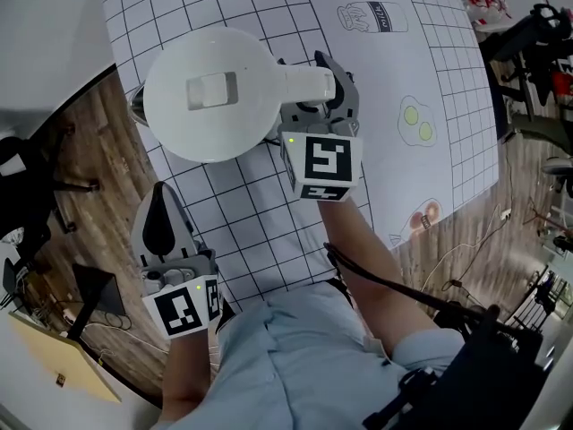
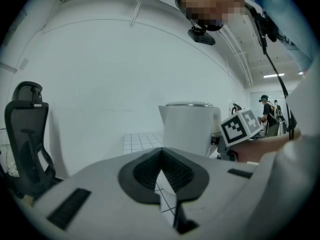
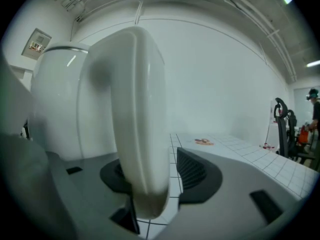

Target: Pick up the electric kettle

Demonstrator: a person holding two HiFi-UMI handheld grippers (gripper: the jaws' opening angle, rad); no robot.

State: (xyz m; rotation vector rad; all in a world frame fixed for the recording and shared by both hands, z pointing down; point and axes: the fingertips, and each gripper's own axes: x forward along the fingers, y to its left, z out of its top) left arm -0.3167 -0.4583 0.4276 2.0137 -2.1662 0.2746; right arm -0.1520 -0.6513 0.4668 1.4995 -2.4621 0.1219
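Note:
A white electric kettle stands on the grid-printed mat, its lid towards me and its handle pointing right. My right gripper straddles that handle. In the right gripper view the handle runs down between the jaws; it lies against the left pad, and a strip of mat shows between it and the right pad, so the jaws are open. My left gripper hangs near the table's front left edge, shut on nothing, well short of the kettle.
The mat carries drawings of a milk carton and fried eggs. Wooden floor lies past the table's left edge, with a black office chair there. More chairs and gear stand at the far right.

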